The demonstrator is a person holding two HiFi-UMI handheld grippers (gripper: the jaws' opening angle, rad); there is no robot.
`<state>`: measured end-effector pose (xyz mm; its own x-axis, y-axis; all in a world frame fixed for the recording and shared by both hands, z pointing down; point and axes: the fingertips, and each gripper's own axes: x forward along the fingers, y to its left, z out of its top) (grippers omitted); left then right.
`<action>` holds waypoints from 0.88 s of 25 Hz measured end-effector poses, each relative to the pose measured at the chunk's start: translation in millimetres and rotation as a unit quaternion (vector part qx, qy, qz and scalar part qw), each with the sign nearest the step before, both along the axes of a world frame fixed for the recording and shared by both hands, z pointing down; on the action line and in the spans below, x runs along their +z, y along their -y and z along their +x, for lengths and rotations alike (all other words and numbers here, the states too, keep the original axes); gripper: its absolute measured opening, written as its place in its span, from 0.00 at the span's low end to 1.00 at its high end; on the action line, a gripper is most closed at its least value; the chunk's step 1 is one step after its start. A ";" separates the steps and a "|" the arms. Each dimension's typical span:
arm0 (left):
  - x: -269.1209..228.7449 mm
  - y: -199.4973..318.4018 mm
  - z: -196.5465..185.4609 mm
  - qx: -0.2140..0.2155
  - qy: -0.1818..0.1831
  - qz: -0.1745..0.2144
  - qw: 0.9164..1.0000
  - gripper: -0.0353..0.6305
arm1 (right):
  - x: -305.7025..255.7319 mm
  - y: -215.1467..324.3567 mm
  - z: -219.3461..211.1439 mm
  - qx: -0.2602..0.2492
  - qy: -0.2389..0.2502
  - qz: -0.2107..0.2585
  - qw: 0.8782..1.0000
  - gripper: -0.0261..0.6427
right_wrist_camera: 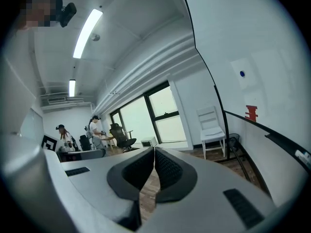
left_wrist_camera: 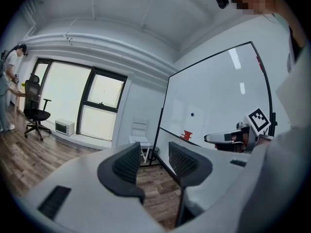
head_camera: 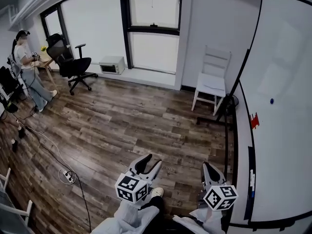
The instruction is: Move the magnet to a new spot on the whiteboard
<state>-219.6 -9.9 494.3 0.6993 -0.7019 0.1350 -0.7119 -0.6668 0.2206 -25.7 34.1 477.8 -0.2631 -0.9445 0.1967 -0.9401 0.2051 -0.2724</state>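
left gripper (head_camera: 148, 162) low at the left of the head view, marker cube toward the camera, just above a white shoe (head_camera: 157, 192). jaws spread apart; between them, in its own view, only wood floor (head_camera: 112, 130) and a leg of the board stand. right gripper (head_camera: 206, 165) level with it at the right, near the lower rail of the whiteboard (head_camera: 287, 145). jaws pressed together tip to tip, gripping nothing. both held out from white sleeves, apart from each other and from the board face.

magnet (head_camera: 271, 101): small blue dot stuck on bare white board, well apart from both grippers. seen again in the right gripper view at (right_wrist_camera: 242, 74), above a red piece (right_wrist_camera: 251, 112) sitting on the board's black rail. same pairing in the left gripper view, blue dot over red piece, with the right gripper off to the right of them.

beyond the board, white chair (head_camera: 213, 79) against the wall. under the window (head_camera: 151, 28), white box (head_camera: 111, 65) on the floor. black office chair (head_camera: 70, 62) further left, and a person (head_camera: 27, 69) standing at a desk in the far corner. power strip (head_camera: 68, 177) with a cable trailing across the boards at lower left.
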 end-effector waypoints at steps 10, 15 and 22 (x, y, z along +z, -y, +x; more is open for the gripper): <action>2.0 84.6 14.4 0.018 0.004 0.001 1.000 0.33 | 0.1 69.9 21.4 0.033 0.000 -0.001 0.999 0.08; 10.8 111.2 22.7 0.035 0.008 -0.009 0.999 0.33 | 0.8 94.7 24.0 0.042 -0.008 -0.001 0.999 0.08; 20.9 153.2 35.5 0.066 0.002 -0.021 0.998 0.33 | 11.7 135.4 29.7 0.065 -0.010 -0.012 0.998 0.08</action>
